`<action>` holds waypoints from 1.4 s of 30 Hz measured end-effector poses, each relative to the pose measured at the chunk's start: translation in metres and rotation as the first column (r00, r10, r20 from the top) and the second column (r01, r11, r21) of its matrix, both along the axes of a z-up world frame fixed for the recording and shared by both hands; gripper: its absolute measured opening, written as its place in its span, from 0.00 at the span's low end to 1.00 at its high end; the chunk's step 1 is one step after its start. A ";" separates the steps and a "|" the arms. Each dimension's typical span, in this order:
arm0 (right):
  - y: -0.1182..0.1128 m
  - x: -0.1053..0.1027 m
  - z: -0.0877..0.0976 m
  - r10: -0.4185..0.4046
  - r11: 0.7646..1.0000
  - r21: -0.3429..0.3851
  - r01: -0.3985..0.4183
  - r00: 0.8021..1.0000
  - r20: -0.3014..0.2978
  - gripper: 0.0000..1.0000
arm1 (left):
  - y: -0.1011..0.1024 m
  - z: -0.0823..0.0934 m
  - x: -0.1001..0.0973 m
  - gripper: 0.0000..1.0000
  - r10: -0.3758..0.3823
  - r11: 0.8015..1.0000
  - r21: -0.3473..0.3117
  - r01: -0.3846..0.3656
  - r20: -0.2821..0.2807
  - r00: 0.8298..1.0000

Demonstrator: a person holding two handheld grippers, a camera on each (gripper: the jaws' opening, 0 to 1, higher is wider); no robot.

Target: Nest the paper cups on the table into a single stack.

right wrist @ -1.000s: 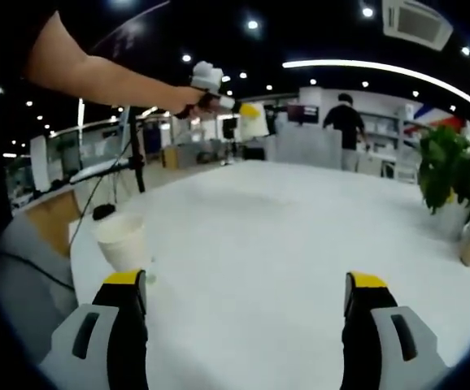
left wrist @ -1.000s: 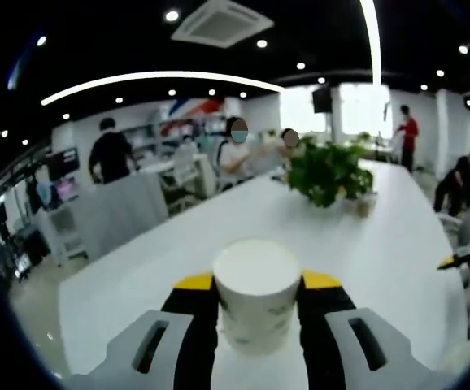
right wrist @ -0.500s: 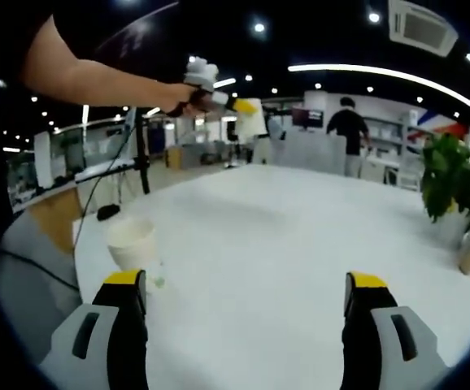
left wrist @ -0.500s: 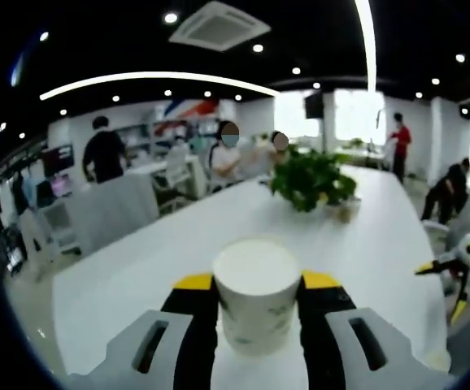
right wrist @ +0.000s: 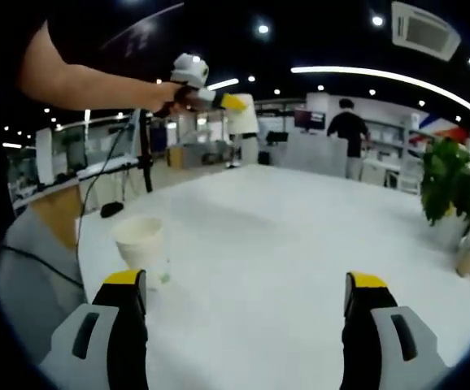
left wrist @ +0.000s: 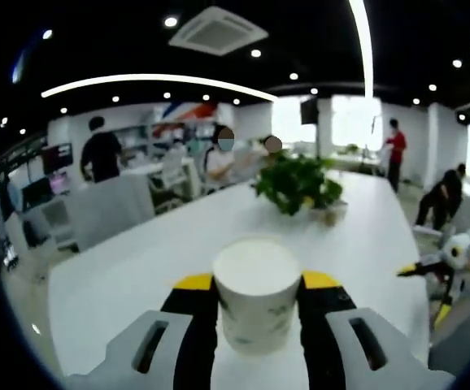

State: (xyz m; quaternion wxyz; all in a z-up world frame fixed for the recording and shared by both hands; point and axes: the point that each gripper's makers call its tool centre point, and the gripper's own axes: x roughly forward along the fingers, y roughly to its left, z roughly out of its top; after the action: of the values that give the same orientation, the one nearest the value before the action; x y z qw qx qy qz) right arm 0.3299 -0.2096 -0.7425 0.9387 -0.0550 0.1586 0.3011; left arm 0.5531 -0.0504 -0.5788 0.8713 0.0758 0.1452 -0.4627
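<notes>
The left tongs (left wrist: 256, 313) clamp a paper cup (left wrist: 256, 292), lifted above the worktop (right wrist: 300, 236). The right tongs (right wrist: 247, 296) gape empty near the second cup (right wrist: 140, 242). Next, probably, lower the carried cup into it.

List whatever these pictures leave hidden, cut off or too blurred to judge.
- Left gripper view: the held paper cup's base, hidden between the jaws; its print is blurred.
- Right gripper view: the table cup's lower part, hidden by the right gripper's near jaw.
- Right gripper view: the raised cup is too small to make out.
</notes>
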 end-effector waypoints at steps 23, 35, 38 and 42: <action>0.003 0.004 0.035 0.004 1.000 0.013 -0.005 0.998 0.066 1.00 | -0.005 -0.003 -0.077 0.36 -0.058 0.998 -0.012 0.058 -0.013 0.998; 0.024 -0.003 0.076 0.077 0.997 0.001 -0.078 0.988 0.137 0.98 | -0.017 0.011 -0.122 0.36 -0.147 0.989 0.005 0.147 0.069 0.987; 0.030 -0.004 0.086 0.093 0.996 0.005 -0.094 0.984 0.150 0.98 | -0.023 0.020 -0.134 0.36 -0.168 0.985 -0.022 0.170 0.064 0.984; 0.035 -0.002 0.094 0.109 0.994 -0.006 -0.110 0.982 0.155 0.96 | -0.029 0.023 -0.148 0.36 -0.199 0.979 -0.020 0.201 0.069 0.977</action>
State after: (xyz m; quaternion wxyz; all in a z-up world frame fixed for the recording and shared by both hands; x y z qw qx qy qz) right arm 0.3276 -0.1747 -0.6487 0.9303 -0.0859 0.0815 0.3472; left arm 0.4046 -0.0797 -0.5558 0.8256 0.0938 0.1014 -0.5471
